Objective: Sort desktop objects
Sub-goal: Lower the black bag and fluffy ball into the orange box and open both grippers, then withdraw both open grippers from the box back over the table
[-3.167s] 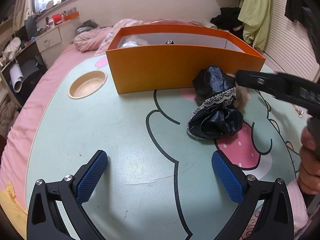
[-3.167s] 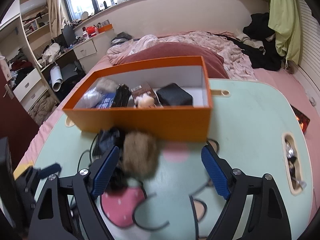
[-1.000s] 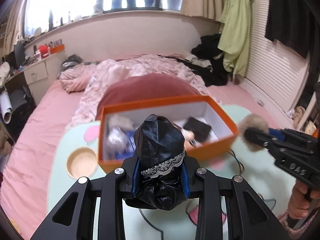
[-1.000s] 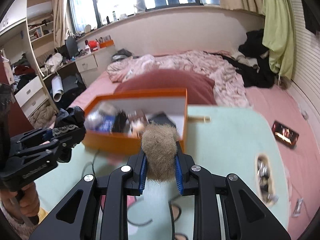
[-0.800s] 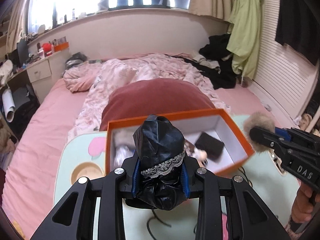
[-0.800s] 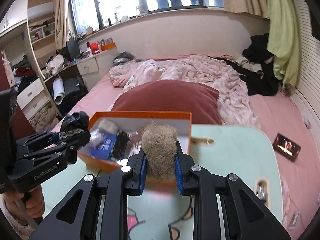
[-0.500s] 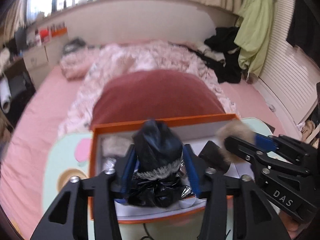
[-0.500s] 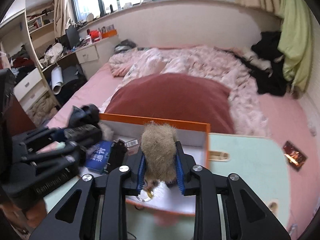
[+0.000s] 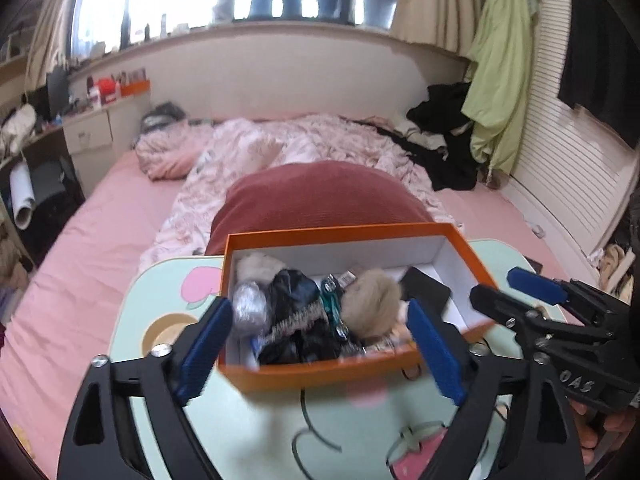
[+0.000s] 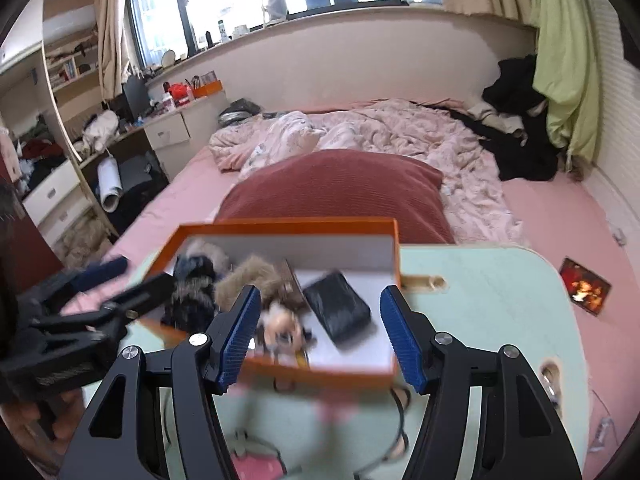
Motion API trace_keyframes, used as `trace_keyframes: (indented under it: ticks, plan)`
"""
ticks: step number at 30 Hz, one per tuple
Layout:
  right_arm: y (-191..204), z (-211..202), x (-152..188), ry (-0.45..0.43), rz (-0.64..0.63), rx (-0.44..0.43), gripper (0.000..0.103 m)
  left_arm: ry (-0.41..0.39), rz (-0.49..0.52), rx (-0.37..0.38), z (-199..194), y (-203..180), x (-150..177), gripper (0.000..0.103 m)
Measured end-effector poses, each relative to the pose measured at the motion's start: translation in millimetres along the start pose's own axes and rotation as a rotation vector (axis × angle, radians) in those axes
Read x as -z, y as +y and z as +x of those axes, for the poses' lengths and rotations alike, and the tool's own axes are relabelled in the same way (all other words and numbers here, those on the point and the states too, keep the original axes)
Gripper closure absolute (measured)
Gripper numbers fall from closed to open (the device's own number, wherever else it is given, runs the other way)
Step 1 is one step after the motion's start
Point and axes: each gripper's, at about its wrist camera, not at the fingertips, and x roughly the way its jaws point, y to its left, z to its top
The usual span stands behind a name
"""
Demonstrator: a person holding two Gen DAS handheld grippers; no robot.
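- Box [image 9: 344, 372], orange with white inside, sits on the pale green table [image 9: 248, 436], with a red pillow [image 9: 320, 196] on the bed just behind it.
- Left gripper [image 9: 320, 344] has just been opening: its blue pads stand wide apart in front of the box's near wall, nothing pressed between them.
- Black bag [image 9: 294, 292] with a lace trim lies inside the box, left of middle, free of the pads.
- Fur ball [image 9: 372, 304], tan, rests in the box just right of the bag; a silver ball [image 9: 250, 308] sits on the bag's other side.
- Right gripper [image 10: 318, 330] has likewise just been opening; its pads are apart over the near wall of the box and grasp nothing.
- Wallet [image 10: 336, 312], black, lies on the white floor of the box, seen between the right gripper's pads but not touched by them.
- Small doll-like figure [image 10: 280, 326] shows beside the left pad in the right wrist view, too blurred to tell more.
- Each gripper shows at the edge of the other's view, held by a hand [image 9: 592, 436].
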Motion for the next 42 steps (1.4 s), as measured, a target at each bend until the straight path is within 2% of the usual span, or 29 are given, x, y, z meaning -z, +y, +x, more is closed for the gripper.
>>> trace_keyframes:
  ticks: [4, 8, 11, 19, 20, 21, 23, 25, 26, 42]
  plan:
    - [4.6, -16.2, 27.7, 0.006, -0.027, 0.025, 0.039, 0.03, 0.048, -0.019, -17.4, -9.7, 27.0, 0.006]
    - [4.7, -17.3, 52.9, 0.054, -0.026, 0.024, 0.039, 0.087, 0.042, -0.021, -11.4, -13.0, 56.0, 0.006]
    - [5.0, -15.0, 71.0, 0.09, -0.03, 0.041, 0.039, 0.127, 0.038, -0.057, -0.3, -13.8, 77.6, 0.006]
    - [-8.4, -6.3, 99.0, 0.174, -0.005, 0.071, 0.039, 0.217, -0.012, -0.086, 19.0, -6.0, 94.3, 0.006]
    - [-8.8, -4.2, 101.7, 0.179, -0.011, 0.08, 0.034, 0.244, -0.016, -0.095, 24.7, -4.9, 97.2, 0.006]
    - [-7.2, -3.2, 104.6, 0.175, -0.032, 0.107, 0.03, 0.251, -0.011, -0.107, 27.8, -5.2, 99.1, 0.0]
    - [-3.1, 1.2, 109.3, 0.183, -0.082, 0.162, 0.014, 0.245, -0.013, -0.099, 27.6, -4.7, 99.5, 0.0]
    - [-2.6, 3.9, 111.3, 0.186, -0.091, 0.153, 0.009, 0.245, -0.013, -0.099, 27.2, -5.1, 99.9, 0.0]
    - [-4.8, 5.5, 111.7, 0.191, -0.084, 0.148, 0.002, 0.245, -0.013, -0.099, 27.2, -5.4, 100.3, 0.0]
    - [-8.5, 8.7, 109.7, 0.197, -0.079, 0.151, 0.0, 0.246, -0.012, -0.1, 29.1, -3.3, 100.7, 0.0]
